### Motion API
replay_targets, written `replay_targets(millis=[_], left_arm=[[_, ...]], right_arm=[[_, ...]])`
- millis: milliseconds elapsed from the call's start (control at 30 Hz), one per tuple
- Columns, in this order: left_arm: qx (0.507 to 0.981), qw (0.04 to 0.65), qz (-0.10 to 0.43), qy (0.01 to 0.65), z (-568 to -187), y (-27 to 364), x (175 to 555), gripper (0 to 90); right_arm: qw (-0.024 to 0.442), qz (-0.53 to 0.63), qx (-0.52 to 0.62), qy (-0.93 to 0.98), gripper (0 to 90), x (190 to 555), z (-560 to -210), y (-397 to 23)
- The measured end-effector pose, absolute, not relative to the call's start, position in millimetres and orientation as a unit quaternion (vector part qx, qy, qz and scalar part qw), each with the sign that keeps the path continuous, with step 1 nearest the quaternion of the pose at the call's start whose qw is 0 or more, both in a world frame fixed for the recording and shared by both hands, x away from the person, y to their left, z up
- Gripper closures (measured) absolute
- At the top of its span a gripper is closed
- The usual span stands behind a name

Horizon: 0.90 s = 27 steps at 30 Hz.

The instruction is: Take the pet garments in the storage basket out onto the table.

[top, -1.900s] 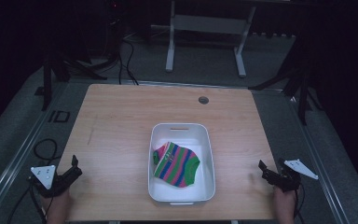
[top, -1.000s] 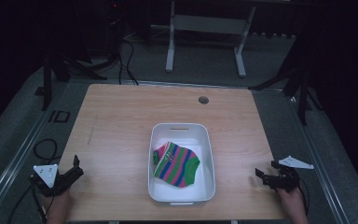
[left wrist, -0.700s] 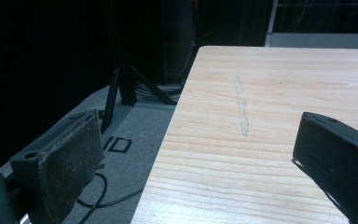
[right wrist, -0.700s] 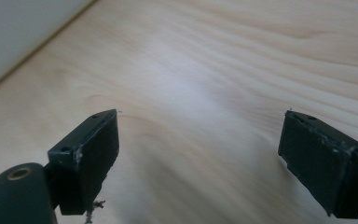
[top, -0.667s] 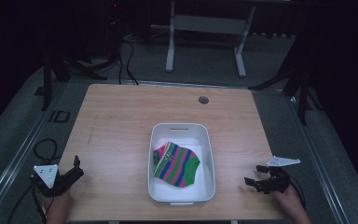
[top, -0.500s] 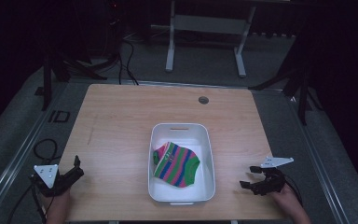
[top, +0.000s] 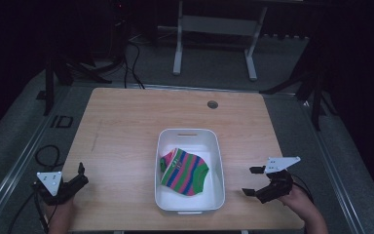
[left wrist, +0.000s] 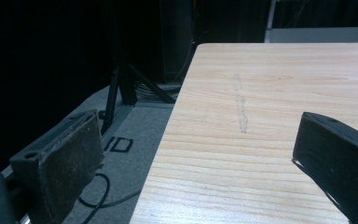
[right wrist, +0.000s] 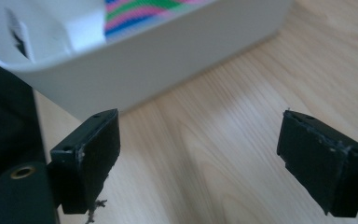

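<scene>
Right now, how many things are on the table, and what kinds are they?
Tub: 1
Striped sock, lying inside the tub: 1
Grippers, left and right, both open, at the table's near corners: 2
Total: 4

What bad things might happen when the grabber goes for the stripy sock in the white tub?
1. The right hand-held gripper, jaws open, sits low beside the white tub. It may bump the wall and push the tub along the table.
2. The striped sock lies flat on the tub's bottom, so the jaws might scrape plastic or catch just one layer.
3. The left hand-held gripper is far away, so nothing steadies the tub.
</scene>
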<state>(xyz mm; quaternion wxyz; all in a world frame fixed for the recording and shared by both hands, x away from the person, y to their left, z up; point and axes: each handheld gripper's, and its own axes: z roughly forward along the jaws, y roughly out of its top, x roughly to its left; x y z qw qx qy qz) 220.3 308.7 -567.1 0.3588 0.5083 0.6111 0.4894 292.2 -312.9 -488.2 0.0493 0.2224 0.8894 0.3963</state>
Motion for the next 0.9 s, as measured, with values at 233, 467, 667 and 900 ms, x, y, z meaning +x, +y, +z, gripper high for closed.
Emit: replay_targets(millis=[233,467,667,900], left_arm=[[0.508,0.356,0.492,0.61,-567.1,308.2,220.2,2.0],[0.508,0.359,0.491,0.61,-567.1,308.7,219.9,2.0],[0.507,0.361,0.492,0.609,-567.2,308.4,219.6,2.0],[0.51,0.359,0.495,0.605,-567.3,307.8,218.8,2.0]], right_arm=[[0.034,0.393,0.19,0.899,12.8,294.9,-461.7,-284.7],[0.033,0.385,0.163,0.908,13.2,301.1,-447.2,-249.4],[0.03,0.37,0.137,0.918,13.3,309.3,-441.1,-217.5],[0.022,0.338,0.112,0.934,13.3,319.7,-447.2,-180.5]])
